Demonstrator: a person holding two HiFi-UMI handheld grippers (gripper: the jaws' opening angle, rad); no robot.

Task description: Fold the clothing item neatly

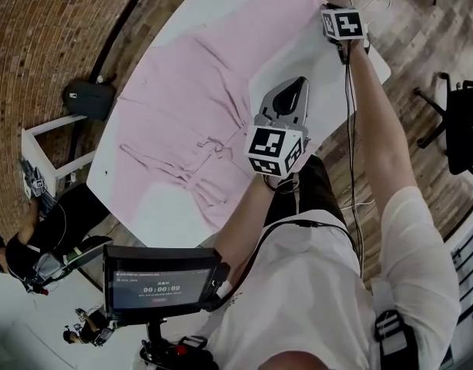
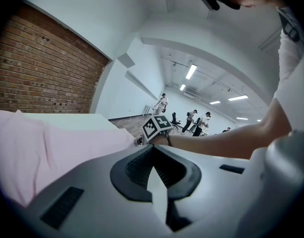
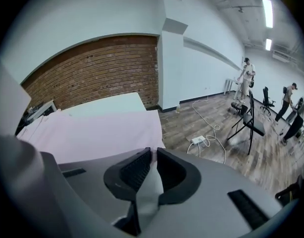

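left gripper (image 2: 153,148) is nearest, over the right edge of the pink garment (image 1: 190,106). jaws together at the tips, can't tell if any cloth is pinched there. garment lies spread across the white table (image 1: 155,206), with thin straps trailing over its near part. right gripper (image 3: 153,152) is further out at the garment's far right edge, jaws nearly together, clamped on a thin fold of pink cloth. wooden floor (image 3: 211,113) beyond.
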